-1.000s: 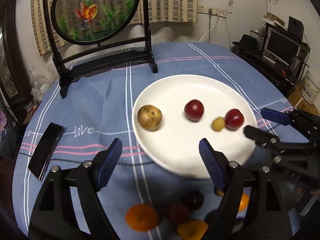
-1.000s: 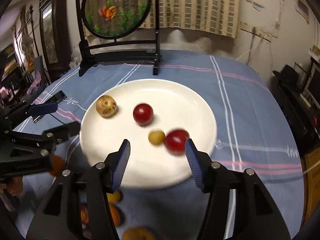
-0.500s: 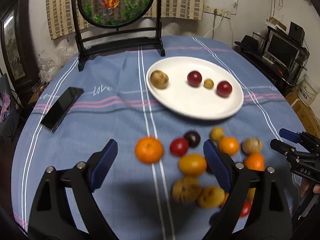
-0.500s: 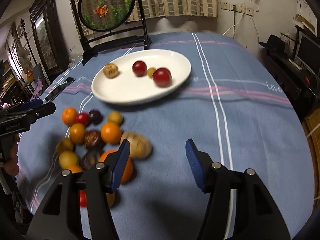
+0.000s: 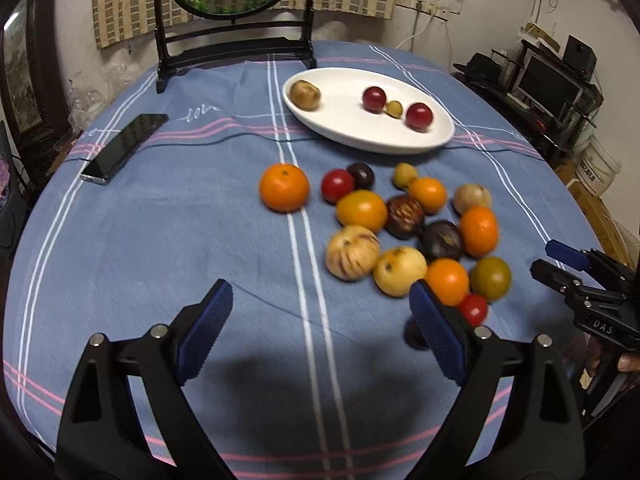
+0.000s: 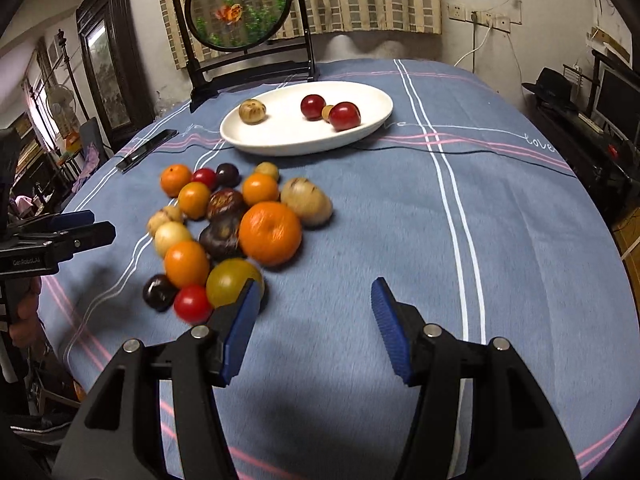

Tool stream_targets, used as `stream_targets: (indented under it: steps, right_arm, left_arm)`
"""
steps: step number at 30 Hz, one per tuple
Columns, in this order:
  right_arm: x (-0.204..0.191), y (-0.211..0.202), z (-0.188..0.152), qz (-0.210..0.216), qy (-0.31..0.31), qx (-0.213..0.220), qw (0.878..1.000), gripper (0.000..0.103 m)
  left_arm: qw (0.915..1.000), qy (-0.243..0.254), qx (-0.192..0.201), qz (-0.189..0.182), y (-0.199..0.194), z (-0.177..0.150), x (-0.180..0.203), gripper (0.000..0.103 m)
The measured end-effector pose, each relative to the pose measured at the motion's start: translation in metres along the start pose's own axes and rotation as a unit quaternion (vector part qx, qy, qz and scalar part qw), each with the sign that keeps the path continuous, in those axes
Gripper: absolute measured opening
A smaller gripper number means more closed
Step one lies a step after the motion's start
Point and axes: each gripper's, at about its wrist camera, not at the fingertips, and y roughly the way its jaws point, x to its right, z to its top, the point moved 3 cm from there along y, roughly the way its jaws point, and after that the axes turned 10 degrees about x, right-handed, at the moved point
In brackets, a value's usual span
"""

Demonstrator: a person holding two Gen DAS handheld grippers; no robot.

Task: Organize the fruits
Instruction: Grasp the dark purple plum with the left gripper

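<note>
Sorting has only begun, judging by how things lie: four fruits sit on the white plate (image 5: 360,138) in the upper middle of the left wrist view, while sixteen lie loose on the blue cloth of the counter (image 5: 160,240), in a cluster (image 5: 404,232) at centre right, below the plate and well apart from it. So about a fifth of the fruit is plated and the bulk is left to move.

On the plate I count one tan fruit (image 5: 305,95) at its left end, two red ones, and one small yellowish one (image 5: 394,108) between the reds.

In the loose cluster:
- five orange ones, with one orange (image 5: 284,188) standing off at the cluster's left
- four dark purple-brown ones, one partly hidden behind a finger of the left gripper
- three pale or tan ones, one of them striped
- two red ones
- one small yellow one
- one olive-green one

The left gripper (image 5: 318,292) is at the bottom of its own view, above bare cloth. Its jaws have just been opening and now stand wide, with nothing between them. The right gripper (image 6: 315,286) points at the cloth just right of the cluster in its view. Its jaws are moderately apart and empty, and the olive-green fruit (image 6: 230,280) sits beside its left finger. Neither gripper carries anything.

A dark phone (image 5: 124,148) lies at the left of the counter, untouched.
</note>
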Motion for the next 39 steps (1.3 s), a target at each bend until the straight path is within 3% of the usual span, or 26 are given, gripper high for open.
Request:
stream_targets:
  steps: [16,31,33,37,39]
  right_arm:
    - [-0.018,0.005,-0.019,0.041,-0.014,-0.023,0.999,0.059]
    - [-0.012,0.004,-0.020,0.049,-0.008,-0.022,0.999,0.059]
    - [-0.013,0.005,-0.021,0.050,-0.009,-0.023,0.998,0.059]
    - [-0.015,0.006,-0.022,0.051,-0.011,-0.026,0.998,0.059]
    - [-0.016,0.007,-0.022,0.051,-0.012,-0.026,0.998,0.059]
  left_arm:
    - [0.9984,0.036,-0.038,-0.024,0.009,-0.029,0.031,0.092]
    - [0.9959,0.060,-0.061,-0.028,0.035,-0.037,0.055,0.091]
    - [0.9953,0.063,-0.066,-0.031,0.041,-0.039,0.059,0.080]
    - [0.9953,0.078,-0.051,-0.028,0.045,-0.038,0.064,0.067]
    - [0.9948,0.079,-0.046,-0.044,0.044,-0.037,0.067,0.044]
